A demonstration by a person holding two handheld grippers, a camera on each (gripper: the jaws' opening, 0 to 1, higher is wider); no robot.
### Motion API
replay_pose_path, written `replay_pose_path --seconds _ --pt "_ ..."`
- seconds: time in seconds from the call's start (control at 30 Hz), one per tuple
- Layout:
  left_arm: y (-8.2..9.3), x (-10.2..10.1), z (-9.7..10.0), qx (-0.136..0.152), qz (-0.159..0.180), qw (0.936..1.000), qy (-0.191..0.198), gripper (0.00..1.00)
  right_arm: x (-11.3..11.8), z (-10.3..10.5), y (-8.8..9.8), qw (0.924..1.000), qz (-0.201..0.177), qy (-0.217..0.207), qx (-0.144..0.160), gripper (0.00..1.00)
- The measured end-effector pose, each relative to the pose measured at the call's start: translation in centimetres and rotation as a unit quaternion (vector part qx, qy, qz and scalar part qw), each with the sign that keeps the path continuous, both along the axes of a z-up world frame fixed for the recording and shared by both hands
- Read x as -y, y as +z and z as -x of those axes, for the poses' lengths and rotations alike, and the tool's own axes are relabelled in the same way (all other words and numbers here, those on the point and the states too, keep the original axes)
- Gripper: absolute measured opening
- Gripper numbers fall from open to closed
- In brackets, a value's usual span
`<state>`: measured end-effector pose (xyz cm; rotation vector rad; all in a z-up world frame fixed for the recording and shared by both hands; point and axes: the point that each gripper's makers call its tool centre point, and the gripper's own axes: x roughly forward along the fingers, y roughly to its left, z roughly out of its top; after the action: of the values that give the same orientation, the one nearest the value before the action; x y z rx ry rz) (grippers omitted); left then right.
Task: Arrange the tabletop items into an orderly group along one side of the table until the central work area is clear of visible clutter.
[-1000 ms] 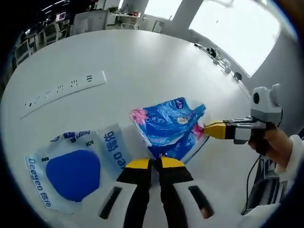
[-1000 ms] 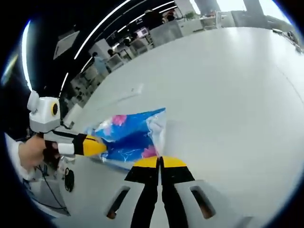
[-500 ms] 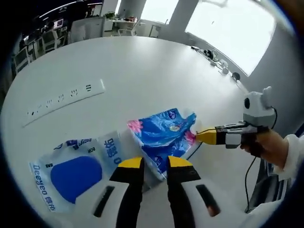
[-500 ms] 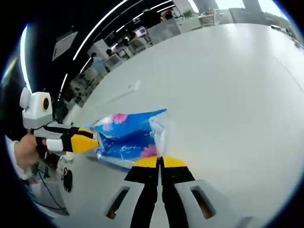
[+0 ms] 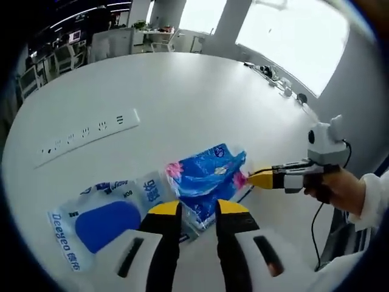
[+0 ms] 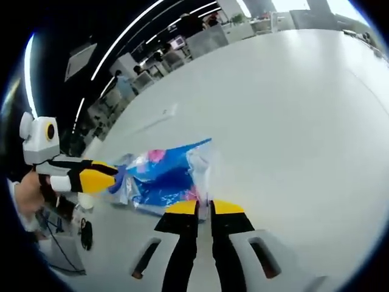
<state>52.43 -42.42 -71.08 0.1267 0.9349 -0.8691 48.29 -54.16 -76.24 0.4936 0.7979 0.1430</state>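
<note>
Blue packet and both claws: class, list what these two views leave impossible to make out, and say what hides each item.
- Left gripper view: near end of the blue packet hidden behind the left claw.
- Left gripper view: print on the white Deeyeo pack partly too small and warped to read.
- Right gripper view: packet's far corner covered by the left claw; whether it touches is unclear.
- Left gripper view: socket details of the power strip too small.

A bright blue bag with pink flowers lies beside a pale pack with a dark blue patch on the white counter.
</note>
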Motion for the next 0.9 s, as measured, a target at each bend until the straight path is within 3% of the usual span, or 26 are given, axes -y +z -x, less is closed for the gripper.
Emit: replay_pose_path --seconds 0.23,0.33,0.43,0.6,0.8,0.9 --pt "0.9 -0.6 0.0 0.012 0.008 0.9999 0.005 0.23 0.0 0.3 0.6 0.9998 0.007 -0.002 0.016 0.18" --pt "1.3 -0.9 -0.3 0.025 0.011 0.9996 0.011 0.35 -0.1 0.5 1.2 0.9993 0.023 0.005 0.028 0.28" --pt "1.5 -1.4 -0.5 0.032 0.012 0.9992 0.022 0.49 -0.1 0.7 1.6 0.9993 0.020 0.004 0.031 0.31" --pt "1.9 -2.3 -0.2 0.037 0.011 0.9989 0.028 0.57 -0.7 0.9 2.8 0.9990 0.015 0.009 0.042 0.39" --pt "2.0 -3.1 0.3 0.046 0.006 0.9985 0.028 0.75 -1.7 1.8 4.0 0.9988 -0.008 0.009 0.048 0.48" --pt "2.2 -3.6 0.5 0.045 0.011 0.9985 0.030 0.79 -2.4 2.3 4.8 0.9986 -0.010 0.013 0.050 0.53"
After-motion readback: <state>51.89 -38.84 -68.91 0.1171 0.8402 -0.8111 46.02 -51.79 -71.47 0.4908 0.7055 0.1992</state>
